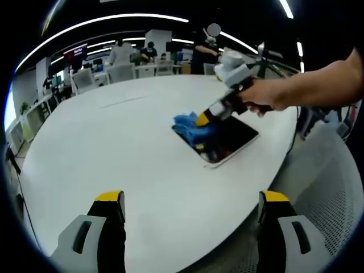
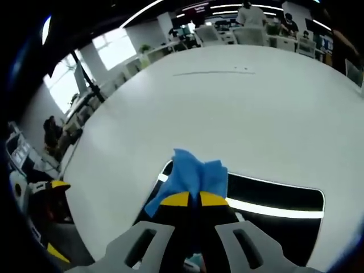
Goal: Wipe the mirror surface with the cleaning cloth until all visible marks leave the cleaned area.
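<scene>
My right gripper [image 2: 189,199] pinches the soft, bunching blue cleaning cloth [image 2: 193,175] low-centre on the fragile mirror [image 2: 284,199]; left gripper [image 1: 190,207] gapes empty.

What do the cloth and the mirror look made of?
Cleaning cloth: soft blue fabric, matte, crumpled into folds between the right gripper's fingers; possibly microfibre. Mirror: glossy glass-like slab with a pale rim, reflecting a ceiling light strip.

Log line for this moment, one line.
right gripper: shut on blue cloth | cloth on mirror | left gripper: open, above white table
</scene>
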Tool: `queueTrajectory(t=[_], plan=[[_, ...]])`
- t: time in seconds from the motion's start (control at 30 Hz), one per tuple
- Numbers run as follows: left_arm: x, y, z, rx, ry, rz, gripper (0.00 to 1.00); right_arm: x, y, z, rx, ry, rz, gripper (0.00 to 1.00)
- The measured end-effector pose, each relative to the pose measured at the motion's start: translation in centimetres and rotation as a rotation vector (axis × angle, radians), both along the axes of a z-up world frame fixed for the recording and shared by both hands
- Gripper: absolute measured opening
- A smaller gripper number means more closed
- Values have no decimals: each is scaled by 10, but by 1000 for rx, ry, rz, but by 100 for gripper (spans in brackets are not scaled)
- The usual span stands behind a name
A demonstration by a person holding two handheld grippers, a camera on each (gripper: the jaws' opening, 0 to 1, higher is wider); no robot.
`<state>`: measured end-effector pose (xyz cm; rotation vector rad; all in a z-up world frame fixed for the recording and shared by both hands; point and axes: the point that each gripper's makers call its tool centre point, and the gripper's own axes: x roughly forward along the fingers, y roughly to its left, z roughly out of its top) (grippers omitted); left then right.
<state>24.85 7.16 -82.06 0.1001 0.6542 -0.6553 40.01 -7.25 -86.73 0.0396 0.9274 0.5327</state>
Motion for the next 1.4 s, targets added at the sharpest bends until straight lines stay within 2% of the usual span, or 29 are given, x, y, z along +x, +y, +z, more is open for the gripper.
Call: queueTrajectory(t=[0.67,1.4], plan=[[0,0,2,-1,-9,1,97,-33,0,1,23,-7,-4,0],[1,1,1,0,-10,5,97,-68,1,0,18,-17,34,0]])
